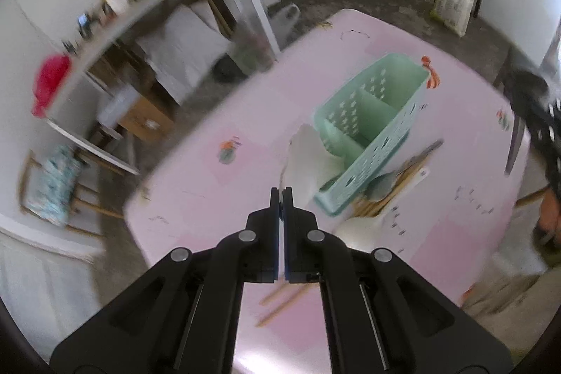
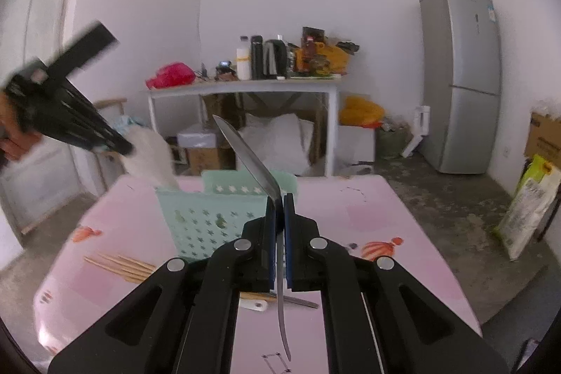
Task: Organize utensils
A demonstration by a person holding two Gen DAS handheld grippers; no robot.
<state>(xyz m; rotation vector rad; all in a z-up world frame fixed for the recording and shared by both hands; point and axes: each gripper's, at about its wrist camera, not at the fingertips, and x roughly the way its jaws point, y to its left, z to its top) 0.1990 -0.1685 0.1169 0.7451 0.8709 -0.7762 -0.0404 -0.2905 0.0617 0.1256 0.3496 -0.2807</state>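
Our right gripper (image 2: 279, 198) is clenched on a steel knife with a long tapered blade (image 2: 250, 156), pinched flat between the two pads so that its long axis runs along the fingers: the pointed end rises ahead and up to the left of the fingertips, the other end trails back under the gripper body. The mint-green perforated plastic utensil basket with inner dividers (image 2: 210, 219) stands on the pink patterned table (image 2: 368, 233) just ahead of and below these fingertips, a little to their left, so we judge the right hand the nearer one for dropping the knife in, once it is tipped down toward a compartment. Our left gripper (image 1: 281, 191) is closed on a white flat-bladed plastic spatula (image 1: 308, 160), whose blade reaches forward from its fingertips to the basket's near end (image 1: 371, 128). Wooden chopsticks (image 2: 121, 265) lie on the table beside the basket.
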